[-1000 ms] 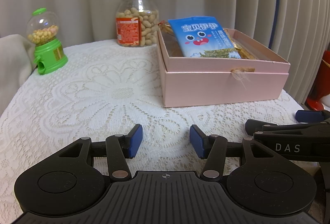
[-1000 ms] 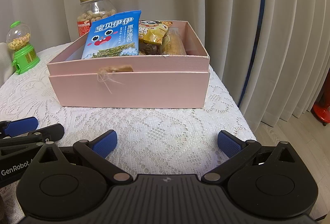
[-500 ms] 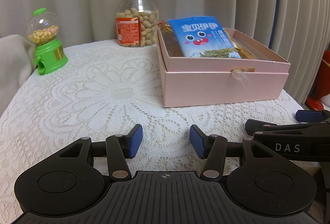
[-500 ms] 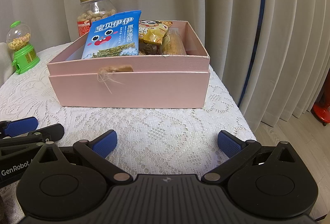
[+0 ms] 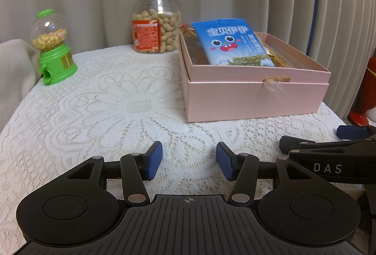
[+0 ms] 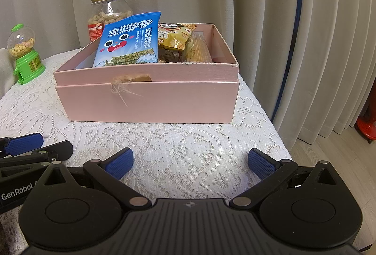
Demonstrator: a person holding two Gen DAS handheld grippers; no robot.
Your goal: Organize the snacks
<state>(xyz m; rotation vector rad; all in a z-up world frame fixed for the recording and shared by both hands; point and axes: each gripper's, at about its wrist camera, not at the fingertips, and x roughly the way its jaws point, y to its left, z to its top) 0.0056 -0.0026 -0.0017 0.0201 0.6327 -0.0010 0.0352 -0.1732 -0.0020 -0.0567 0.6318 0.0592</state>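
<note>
A pink box (image 5: pixel 256 100) (image 6: pixel 150 102) stands on the lace-covered table. Inside it a blue seaweed packet (image 5: pixel 231 43) (image 6: pixel 130 41) leans upright, with a yellow snack bag (image 6: pixel 176 36) and a clear-wrapped orange pack (image 6: pixel 198 50) beside it. My left gripper (image 5: pixel 189 160) hovers low over the cloth in front of the box, open and empty. My right gripper (image 6: pixel 190 162) is also open wide with nothing between its fingers, facing the box front. Each gripper shows at the edge of the other's view.
A peanut jar (image 5: pixel 156 22) (image 6: pixel 107 15) with a gold lid stands behind the box's left corner. A green gumball dispenser (image 5: pixel 52 48) (image 6: pixel 24 55) sits at the far left. Curtains hang behind; the table edge (image 6: pixel 279 137) drops to the floor on the right.
</note>
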